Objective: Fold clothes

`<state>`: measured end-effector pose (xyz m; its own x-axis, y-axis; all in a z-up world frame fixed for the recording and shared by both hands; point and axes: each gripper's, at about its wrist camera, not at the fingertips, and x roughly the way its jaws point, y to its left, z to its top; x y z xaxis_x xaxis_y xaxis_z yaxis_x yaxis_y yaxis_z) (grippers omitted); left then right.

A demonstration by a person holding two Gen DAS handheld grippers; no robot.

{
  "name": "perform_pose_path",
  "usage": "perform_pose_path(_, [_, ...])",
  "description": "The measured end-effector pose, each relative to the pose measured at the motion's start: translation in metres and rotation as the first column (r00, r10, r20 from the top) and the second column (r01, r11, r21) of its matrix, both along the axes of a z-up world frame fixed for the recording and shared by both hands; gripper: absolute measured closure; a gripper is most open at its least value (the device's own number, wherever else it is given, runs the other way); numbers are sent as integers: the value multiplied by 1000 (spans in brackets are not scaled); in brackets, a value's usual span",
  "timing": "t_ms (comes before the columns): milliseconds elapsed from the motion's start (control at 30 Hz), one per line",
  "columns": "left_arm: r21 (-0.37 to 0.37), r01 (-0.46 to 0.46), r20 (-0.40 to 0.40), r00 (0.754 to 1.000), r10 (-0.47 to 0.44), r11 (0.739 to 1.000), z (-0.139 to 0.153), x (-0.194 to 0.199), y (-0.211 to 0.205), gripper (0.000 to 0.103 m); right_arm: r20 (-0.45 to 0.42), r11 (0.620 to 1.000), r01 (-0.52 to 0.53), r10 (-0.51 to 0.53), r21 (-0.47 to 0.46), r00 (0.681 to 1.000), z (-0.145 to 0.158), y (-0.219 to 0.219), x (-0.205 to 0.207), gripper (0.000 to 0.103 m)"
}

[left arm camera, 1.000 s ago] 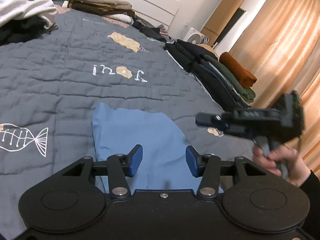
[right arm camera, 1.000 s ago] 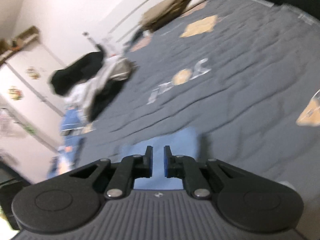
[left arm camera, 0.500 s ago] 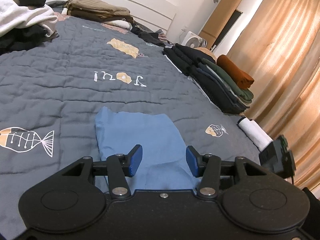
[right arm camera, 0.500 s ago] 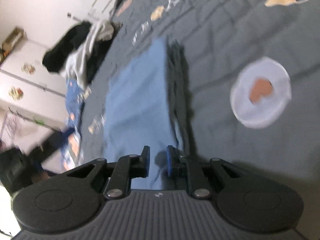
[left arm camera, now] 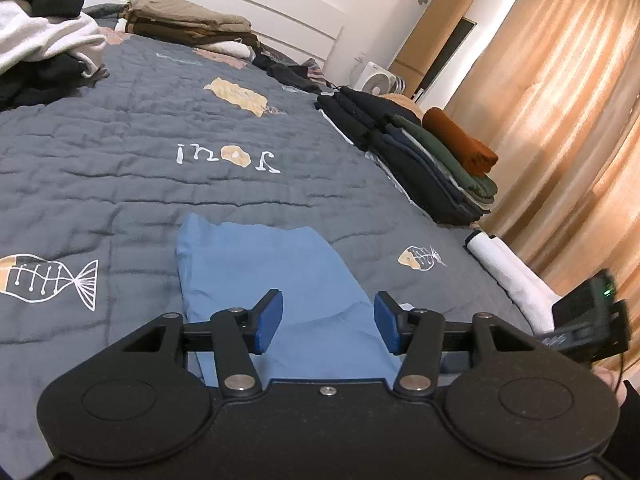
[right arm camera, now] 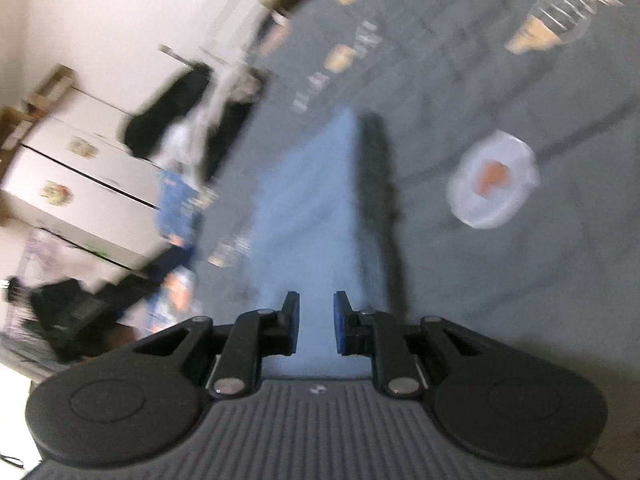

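A big grey quilt (left arm camera: 120,152) with fish drawings covers the bed. On it, in the middle near the front, lies the blue cloth (left arm camera: 264,268), folded into a long flat strip.

The left gripper (left arm camera: 328,322) hangs over the cloth's near end. Its blue pads stand apart with nothing pinched. The right gripper (right arm camera: 316,322) shows at 4 o'clock in the left view, and its own view looks along the strip. Its jaws are opening a little, and only a small gap shows, with cloth below but not squeezed.

At 2 o'clock sits a stack of folded clothes (left arm camera: 424,160). A white roll (left arm camera: 508,272) lies at 3 o'clock. A messy pile (left arm camera: 44,52) waits at 10 o'clock.

If one gripper grabs only the top layer, the fold could slide open. The right view is blurry. The cloth's near edge hides under both grippers.
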<state>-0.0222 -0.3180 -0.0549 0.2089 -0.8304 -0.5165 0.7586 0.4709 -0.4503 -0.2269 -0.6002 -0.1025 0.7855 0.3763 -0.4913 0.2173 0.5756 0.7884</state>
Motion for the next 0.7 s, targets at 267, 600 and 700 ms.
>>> perform_pose_path(267, [46,13,-10,1000,-13,999,-12,-3,-3,52,-159,995,-98,98,6,983,-38,23,30,83])
perform_pose_path(600, [-29,76,-337,938,-81,997,-55,-1,-3,52,-209,992,-118,107,-40,972,-35,21,11,83])
perform_pose_path(700, [71,95,-373,926,-62,993,-73,-10,-3,44,-212,993,-109,97,-50,972,-35,23,8,83])
